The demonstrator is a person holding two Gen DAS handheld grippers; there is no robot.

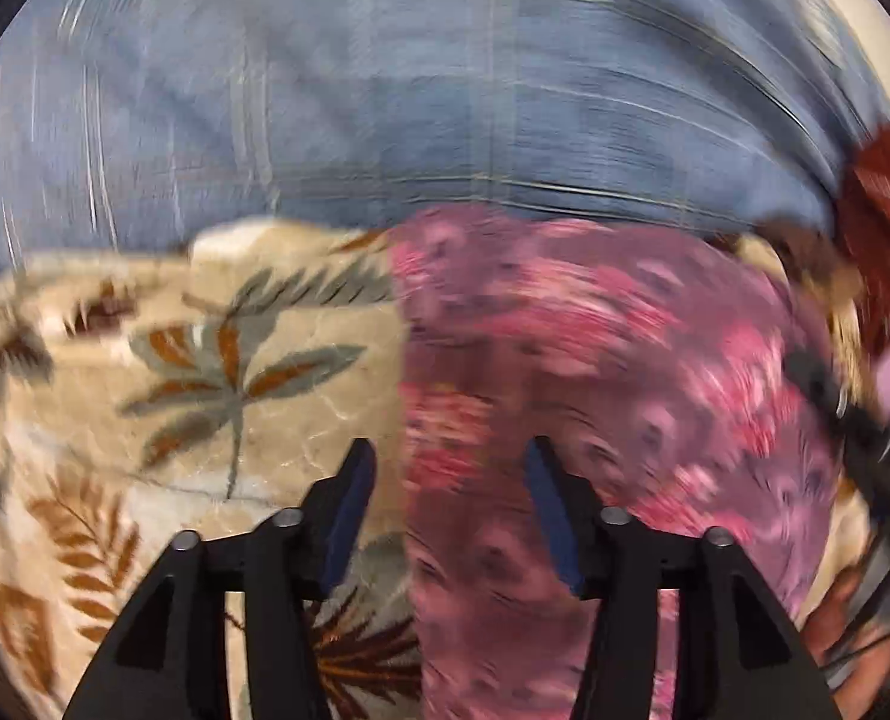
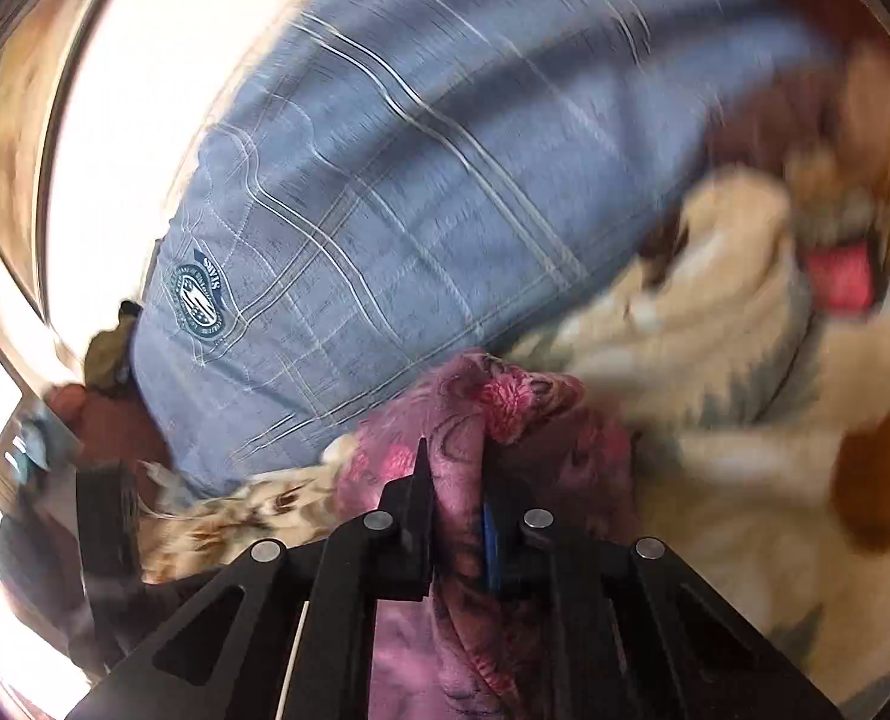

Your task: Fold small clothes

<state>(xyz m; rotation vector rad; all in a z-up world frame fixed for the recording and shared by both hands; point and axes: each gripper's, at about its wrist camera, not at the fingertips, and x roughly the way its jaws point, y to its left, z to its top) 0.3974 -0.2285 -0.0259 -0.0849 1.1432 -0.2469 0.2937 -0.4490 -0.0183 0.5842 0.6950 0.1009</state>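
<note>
A small pink floral garment (image 1: 595, 372) lies spread on a cream blanket with a leaf print (image 1: 216, 360). My left gripper (image 1: 451, 450) is open just above the garment's left edge, with nothing between its blue-padded fingers. In the right wrist view my right gripper (image 2: 454, 450) is shut on a bunched fold of the same pink garment (image 2: 505, 402) and holds it up off the blanket (image 2: 715, 360). Both views are blurred by motion.
The person's blue plaid shirt (image 1: 445, 90) fills the space close behind the garment, and it also shows in the right wrist view (image 2: 414, 180). A dark red cloth (image 1: 889, 210) lies at the right edge. The other gripper's black frame (image 2: 108, 516) shows at the left.
</note>
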